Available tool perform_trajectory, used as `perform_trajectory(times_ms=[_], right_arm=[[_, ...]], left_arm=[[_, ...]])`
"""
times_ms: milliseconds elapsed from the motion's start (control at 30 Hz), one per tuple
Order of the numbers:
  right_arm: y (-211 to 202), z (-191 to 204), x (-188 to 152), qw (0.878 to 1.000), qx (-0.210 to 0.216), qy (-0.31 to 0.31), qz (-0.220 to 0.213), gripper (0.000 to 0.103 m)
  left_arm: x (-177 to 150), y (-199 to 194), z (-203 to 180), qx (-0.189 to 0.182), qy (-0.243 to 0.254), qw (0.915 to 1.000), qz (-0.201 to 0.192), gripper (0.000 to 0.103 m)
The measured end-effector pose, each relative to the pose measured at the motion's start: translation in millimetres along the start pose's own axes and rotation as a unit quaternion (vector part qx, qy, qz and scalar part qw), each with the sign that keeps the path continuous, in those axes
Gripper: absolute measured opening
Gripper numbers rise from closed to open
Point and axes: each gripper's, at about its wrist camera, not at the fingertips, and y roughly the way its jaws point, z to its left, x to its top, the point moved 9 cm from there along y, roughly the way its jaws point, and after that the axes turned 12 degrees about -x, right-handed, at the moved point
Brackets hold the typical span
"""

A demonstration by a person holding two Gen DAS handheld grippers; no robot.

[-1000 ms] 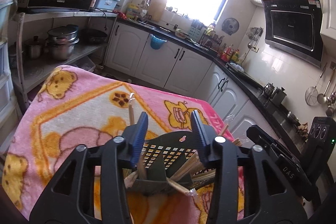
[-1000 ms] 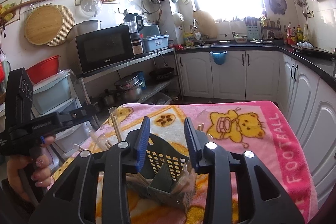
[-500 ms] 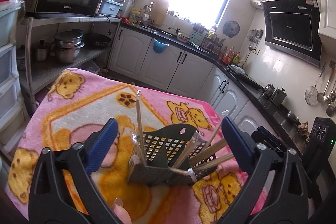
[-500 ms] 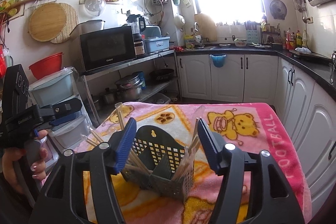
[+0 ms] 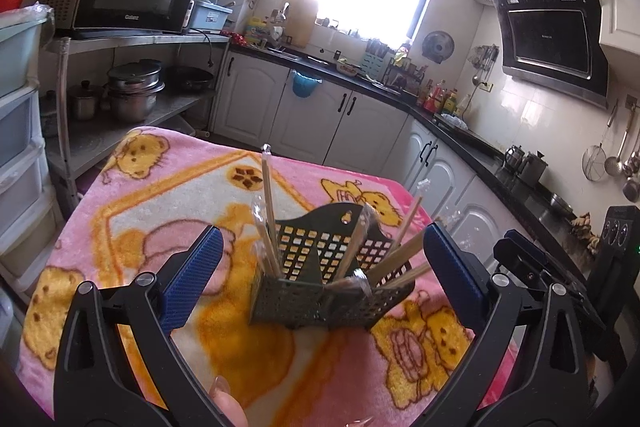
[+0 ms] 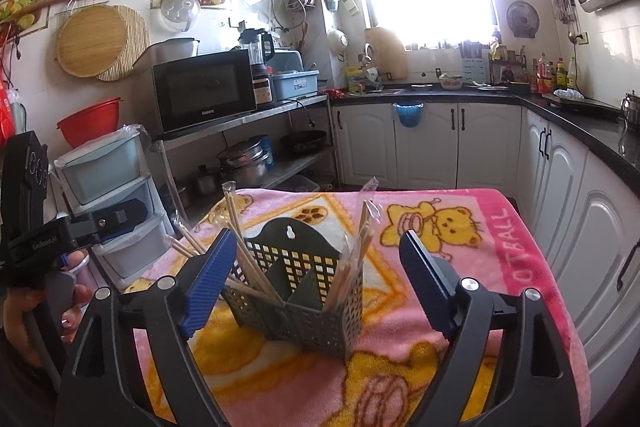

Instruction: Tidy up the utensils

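your left gripper (image 5: 320,275): bottom of the frame, jaws spread wide, pinching nothing; the holder sits between the pads untouched. your right gripper (image 6: 316,275): bottom of the frame, jaws opening, the holder between them but not gripped.

holder (image 6: 296,291): dark perforated plastic, divided compartments, upright at centre frame on the pink blanket (image 6: 472,235).

chopsticks (image 5: 269,211): pale wood in clear wrappers, leaning out of the holder at loose angles, some splayed over the rim.

risk: a pad brushing a leaning stick as you draw away would likely flick it out or tip the light holder; the soft blanket gives poor footing.

cabinets (image 6: 432,143): white, across the far middle of the frame.
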Motion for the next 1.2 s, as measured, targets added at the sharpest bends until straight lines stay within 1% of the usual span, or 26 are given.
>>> perform_trajectory(times_ms=[167, 433, 867, 1000, 1200], right_arm=[[-6, -1, -9, 1.000, -0.003, 0.001, 0.005, 0.085], [-16, 0, -25, 1.000, -0.008, -0.006, 0.008, 0.088], [-20, 3, -61, 0.999, -0.013, -0.016, 0.035, 0.094], [-20, 3, -71, 0.999, -0.015, -0.017, 0.041, 0.094], [-20, 3, -90, 0.999, -0.024, -0.018, 0.045, 0.095]], left_arm=[[-11, -2, -5, 0.002, 0.008, 0.9999, 0.007, 0.092], [-34, 0, -7, 0.005, 0.015, 0.9995, 0.029, 0.092], [-72, 3, 1, 0.020, 0.015, 0.9982, 0.054, 0.092], [-81, 1, 4, 0.025, 0.017, 0.9982, 0.051, 0.092], [-96, -4, 10, 0.031, 0.020, 0.9987, 0.034, 0.092]])
